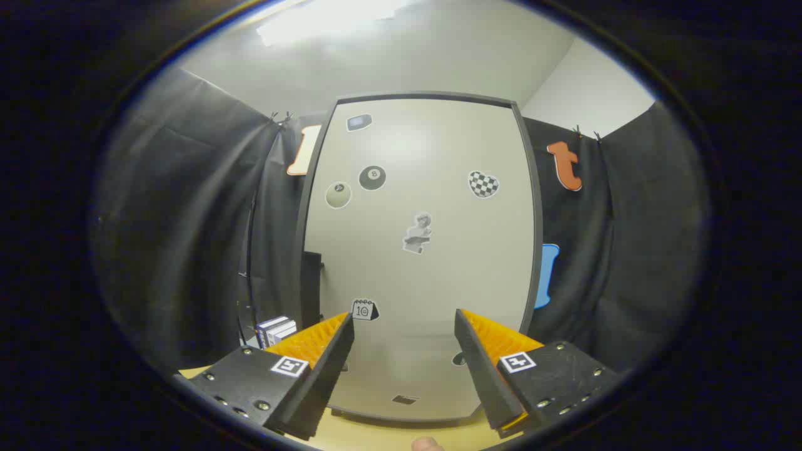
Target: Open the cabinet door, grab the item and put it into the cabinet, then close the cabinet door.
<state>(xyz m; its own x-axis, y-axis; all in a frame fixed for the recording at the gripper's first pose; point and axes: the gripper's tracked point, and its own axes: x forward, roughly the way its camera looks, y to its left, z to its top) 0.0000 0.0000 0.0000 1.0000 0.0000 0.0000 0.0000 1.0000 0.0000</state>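
The cabinet [432, 275] stands upright just ahead of me on the wooden table, with a pale door in a dark frame and several stickers on it. The door looks shut. A dark handle-like piece [311, 279] sits on the door's left edge at mid height. My gripper [404, 318] is open with nothing between its fingers, and it faces the lower part of the door. A small white and dark blue box [276, 329] lies on the table left of the cabinet, beyond my left finger.
The wooden tabletop [376, 433] shows under the fingers and in front of the cabinet's base. Black cloth walls close in on both sides of the cabinet. A person's fingertip [428, 444] pokes in below the fingers.
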